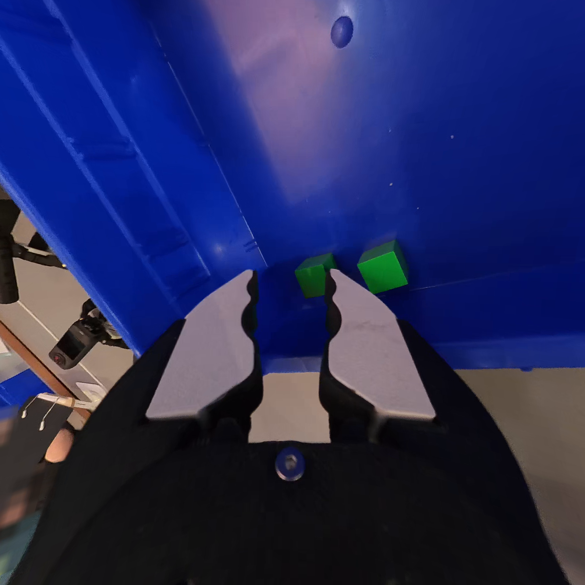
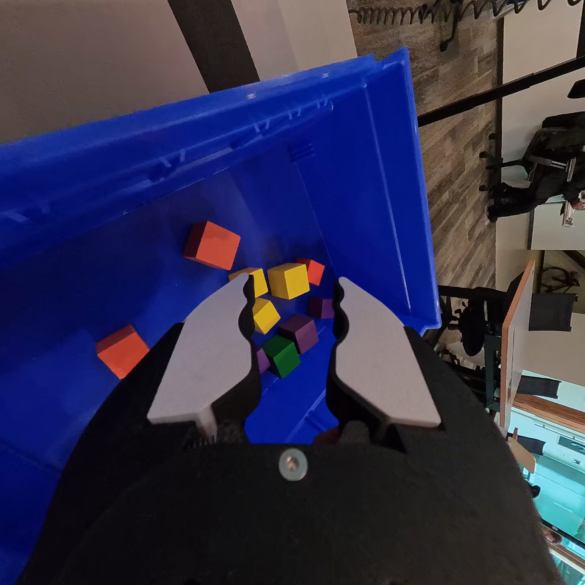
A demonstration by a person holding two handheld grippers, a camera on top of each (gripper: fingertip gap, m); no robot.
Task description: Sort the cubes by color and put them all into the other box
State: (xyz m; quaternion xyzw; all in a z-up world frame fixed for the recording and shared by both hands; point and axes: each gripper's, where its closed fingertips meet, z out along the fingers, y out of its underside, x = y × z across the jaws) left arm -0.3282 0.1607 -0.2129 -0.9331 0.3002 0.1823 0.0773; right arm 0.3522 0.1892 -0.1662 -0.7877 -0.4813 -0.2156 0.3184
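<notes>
A: Right wrist view first: the big blue plastic source box (image 2: 364,190) holds the mixed load. Largest down: three orange wooden cubes, the biggest-looking orange cube (image 2: 212,245) at ten o'clock from the right gripper (image 2: 292,281), then three yellow cubes with one yellow cube (image 2: 288,281) at twelve, purple cubes around one purple cube (image 2: 300,332), and a single dark green cube (image 2: 282,356) low between the fingers.

B: Jaws?

A: Spread wide, holding nothing. I judge the green cube is the next pick. It leans against purple neighbours, so descend straight over it, square the fingers to two free faces, and close gently so nothing else is dragged along.

B: And the other box?

A: In the left wrist view, the blue plastic destination box (image 1: 443,126) holds two bright green cubes side by side in a corner: the nearer green cube (image 1: 311,280) at twelve o'clock from the left gripper (image 1: 291,278), the second green cube (image 1: 383,269) at one o'clock. Those jaws are also spread and empty.
</notes>
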